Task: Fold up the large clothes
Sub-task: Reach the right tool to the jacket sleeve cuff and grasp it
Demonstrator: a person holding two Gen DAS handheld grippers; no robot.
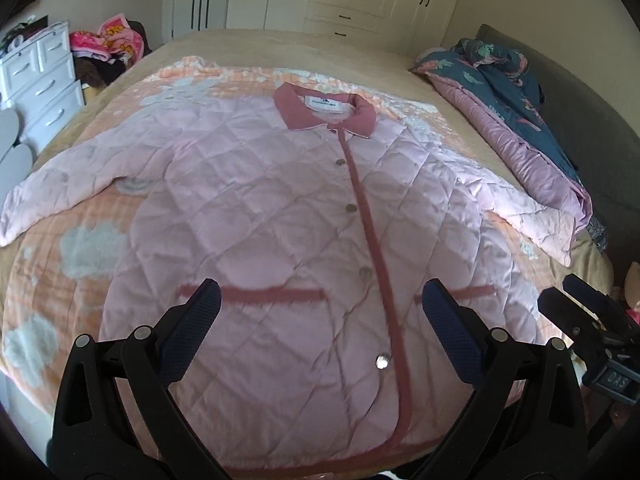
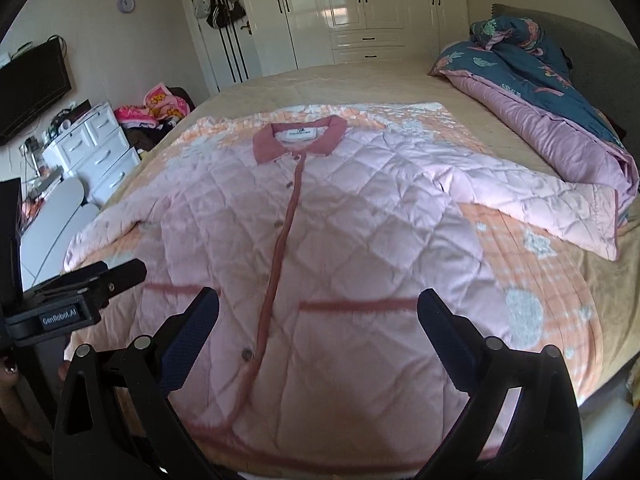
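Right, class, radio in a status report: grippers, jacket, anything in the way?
Left gripper open, right gripper open, both empty. Pink quilted jacket flat on bed, buttoned, sleeves spread, unfolded. Rolled duvet beside the right sleeve.

jacket hem (image 1: 280, 468) cut off by frame btm, collar label (image 1: 324, 101) unreadable.

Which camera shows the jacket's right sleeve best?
The right wrist view: the whole sleeve lies flat across the picture, cuff and all, beside the blue quilt. In the left wrist view the same sleeve shows too, but squeezed toward the edge and shorter.
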